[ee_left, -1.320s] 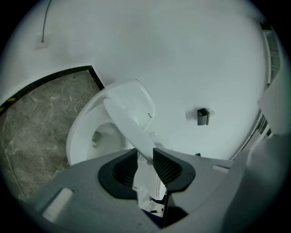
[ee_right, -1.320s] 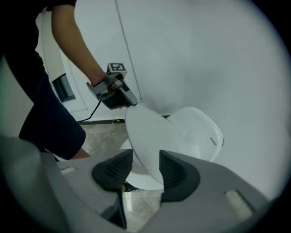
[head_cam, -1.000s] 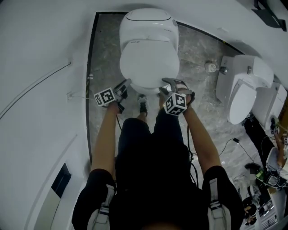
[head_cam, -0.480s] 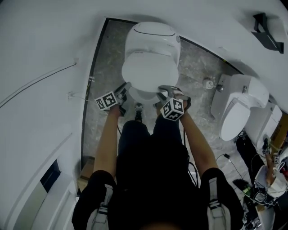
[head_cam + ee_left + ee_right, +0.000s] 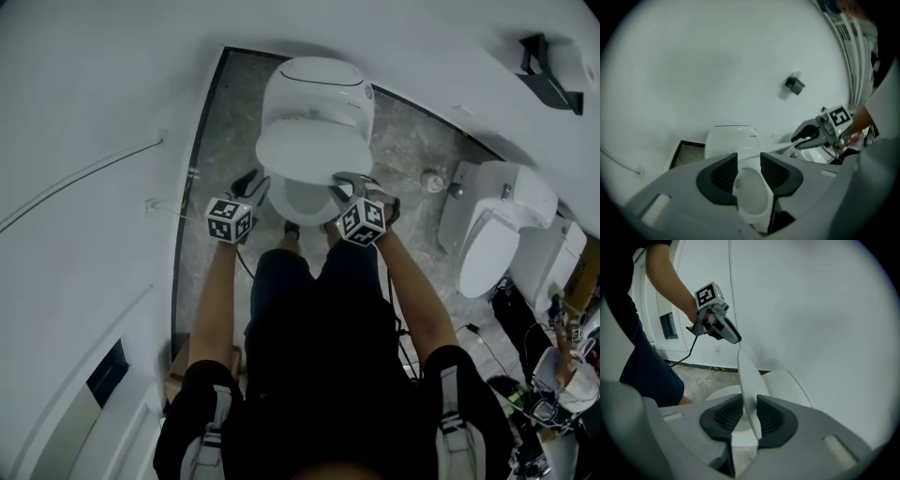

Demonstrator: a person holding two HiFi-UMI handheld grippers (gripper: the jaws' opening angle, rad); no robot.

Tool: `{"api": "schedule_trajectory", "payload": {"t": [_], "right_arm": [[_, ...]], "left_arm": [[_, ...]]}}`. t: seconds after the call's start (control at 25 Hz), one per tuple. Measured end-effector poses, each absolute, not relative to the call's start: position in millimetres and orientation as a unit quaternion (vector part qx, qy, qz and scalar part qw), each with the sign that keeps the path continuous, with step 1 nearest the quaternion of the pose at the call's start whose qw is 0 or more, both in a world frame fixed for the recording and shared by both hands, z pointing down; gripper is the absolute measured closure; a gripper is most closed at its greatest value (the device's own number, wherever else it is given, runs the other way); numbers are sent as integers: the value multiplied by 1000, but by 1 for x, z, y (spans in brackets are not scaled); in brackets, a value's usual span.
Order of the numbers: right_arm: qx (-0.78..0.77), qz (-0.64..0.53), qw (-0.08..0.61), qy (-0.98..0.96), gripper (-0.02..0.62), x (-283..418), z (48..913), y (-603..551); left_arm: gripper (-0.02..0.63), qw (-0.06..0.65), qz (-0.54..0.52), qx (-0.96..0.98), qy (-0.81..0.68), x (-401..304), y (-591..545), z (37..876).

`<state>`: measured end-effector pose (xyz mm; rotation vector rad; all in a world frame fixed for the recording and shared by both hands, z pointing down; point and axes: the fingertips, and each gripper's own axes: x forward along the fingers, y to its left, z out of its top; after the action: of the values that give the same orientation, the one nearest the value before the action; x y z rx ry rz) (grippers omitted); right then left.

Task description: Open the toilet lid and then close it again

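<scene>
Person stands over the toilet (image 5: 317, 82), both arms stretched forward and down. Left forearm (image 5: 217, 291) and right forearm (image 5: 412, 295) are bare and nearly parallel, one either side of the legs.

Toilet lid (image 5: 309, 148): partly raised, hinged at the tank end. Its front edge is lifted clear of the seat (image 5: 302, 202), and the seat opening shows under the front rim in the head view.

Right gripper (image 5: 749, 401):
- Sits at the lid's front-right rim, pointing steeply down.
- Jaws have just been closing.
- The thin rim stands edge-on between the ribbed pads, and both pads bear on it.
- Clamped on the toilet lid.

Left gripper (image 5: 748, 159):
- Sits at the front-left corner of the toilet, just beside the lid's rim, with its marker cube (image 5: 230, 218) turned up toward the head camera.
- Jaws have just been opening and now stand apart; the pads press on nothing.
- The seat and bowl show through the gap below.
- The lid's edge runs from just above the tips across to the right gripper.
- Whether the rim touches the left tips: cannot tell.

Surroundings: grey marbled floor (image 5: 220, 112) around the base. A second toilet (image 5: 492, 234) stands well apart on the right, lid down.
</scene>
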<state>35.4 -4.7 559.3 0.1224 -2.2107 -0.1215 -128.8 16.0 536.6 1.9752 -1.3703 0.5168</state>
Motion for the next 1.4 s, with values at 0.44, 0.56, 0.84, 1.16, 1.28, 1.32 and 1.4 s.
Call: {"api": "schedule_trajectory", "payload": {"t": [0.44, 0.56, 0.84, 1.16, 1.28, 1.32, 1.4], "right_arm": [[168, 1, 479, -862, 508, 31, 545, -35], [202, 15, 477, -855, 508, 32, 540, -51], [275, 51, 464, -841, 498, 34, 531, -81], [263, 32, 463, -846, 511, 35, 516, -108], [246, 11, 476, -844, 522, 31, 515, -123], [241, 5, 480, -844, 525, 29, 516, -127], [235, 1, 484, -843, 528, 27, 516, -136]], "left_arm": [[459, 115, 413, 833, -350, -113, -23, 535], [463, 69, 438, 844, -302, -105, -39, 538], [546, 36, 455, 854, -250, -98, -63, 541], [548, 56, 433, 859, -267, -103, -93, 530], [548, 63, 427, 859, -277, -107, -107, 529], [548, 66, 424, 859, -280, -108, -111, 529], [548, 74, 417, 859, -287, -110, -120, 529]]}}
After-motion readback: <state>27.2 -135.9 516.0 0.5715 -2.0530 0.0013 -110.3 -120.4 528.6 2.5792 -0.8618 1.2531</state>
